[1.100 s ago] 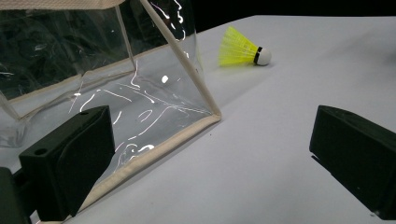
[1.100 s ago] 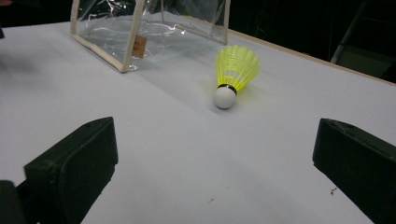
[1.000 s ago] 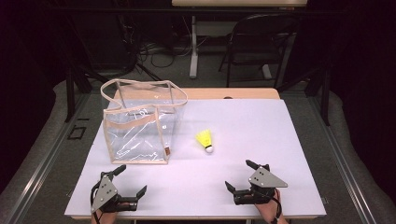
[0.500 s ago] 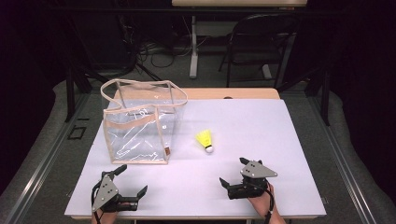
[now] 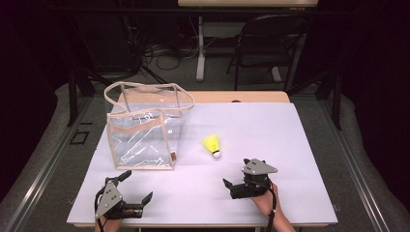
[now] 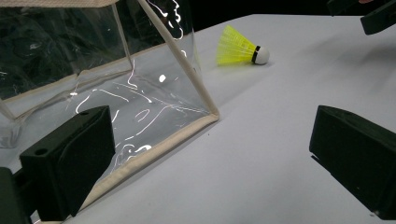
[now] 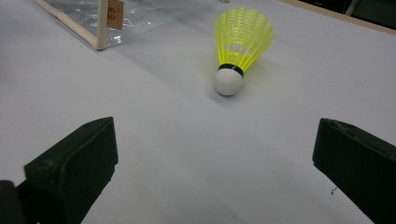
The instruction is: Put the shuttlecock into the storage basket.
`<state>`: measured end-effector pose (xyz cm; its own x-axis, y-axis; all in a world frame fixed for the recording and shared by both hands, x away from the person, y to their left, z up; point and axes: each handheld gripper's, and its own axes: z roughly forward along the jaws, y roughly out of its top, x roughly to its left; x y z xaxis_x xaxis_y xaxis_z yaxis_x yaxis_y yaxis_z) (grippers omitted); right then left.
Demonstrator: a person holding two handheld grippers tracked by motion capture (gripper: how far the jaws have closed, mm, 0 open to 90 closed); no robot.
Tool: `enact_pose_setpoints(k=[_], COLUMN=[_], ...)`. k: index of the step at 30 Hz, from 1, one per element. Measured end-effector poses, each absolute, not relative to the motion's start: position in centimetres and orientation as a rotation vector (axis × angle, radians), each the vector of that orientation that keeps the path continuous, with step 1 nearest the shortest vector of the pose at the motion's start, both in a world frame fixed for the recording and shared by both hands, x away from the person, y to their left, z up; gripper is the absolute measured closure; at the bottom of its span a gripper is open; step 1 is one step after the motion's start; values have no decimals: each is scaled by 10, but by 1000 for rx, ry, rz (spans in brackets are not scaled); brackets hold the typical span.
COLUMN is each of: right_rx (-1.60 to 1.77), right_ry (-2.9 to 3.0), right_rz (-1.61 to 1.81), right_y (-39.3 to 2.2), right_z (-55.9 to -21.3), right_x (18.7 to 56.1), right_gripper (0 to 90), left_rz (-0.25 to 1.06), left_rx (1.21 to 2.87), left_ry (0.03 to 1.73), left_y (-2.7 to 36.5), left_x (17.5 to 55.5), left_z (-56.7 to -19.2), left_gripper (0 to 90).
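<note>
I note my right gripper (image 5: 235, 186) has jaws spread, empty, near the yellow shuttlecock (image 5: 212, 145) lying on the table (image 5: 290, 145). Left gripper (image 5: 136, 188) likewise spread beside the clear tote bag (image 5: 145, 130).

A: High view: up above the near edge, looking forward and down over the whole table (image 5: 270, 130), far off.

B: Left gripper view: low by the clear bag (image 6: 116, 93), facing across to the shuttlecock (image 6: 239, 46). Right gripper view: low too, aimed straight at it, much closer.

A: Shared by all three: shuttlecock plus a bag corner.
</note>
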<state>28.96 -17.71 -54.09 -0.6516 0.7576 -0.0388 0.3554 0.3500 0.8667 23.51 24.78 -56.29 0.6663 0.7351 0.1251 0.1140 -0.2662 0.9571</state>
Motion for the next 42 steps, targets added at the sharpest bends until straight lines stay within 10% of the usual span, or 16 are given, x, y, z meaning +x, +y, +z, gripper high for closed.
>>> enact_pose_setpoints(k=[42], right_rx=[1101], right_ry=[2265], right_rz=[1115], right_y=[-143], right_z=[-543], right_x=[340], right_gripper=[0], left_rz=[691], left_rx=[1762], left_ry=[691], left_y=[249], left_x=[236], left_z=[-563], left_gripper=[9])
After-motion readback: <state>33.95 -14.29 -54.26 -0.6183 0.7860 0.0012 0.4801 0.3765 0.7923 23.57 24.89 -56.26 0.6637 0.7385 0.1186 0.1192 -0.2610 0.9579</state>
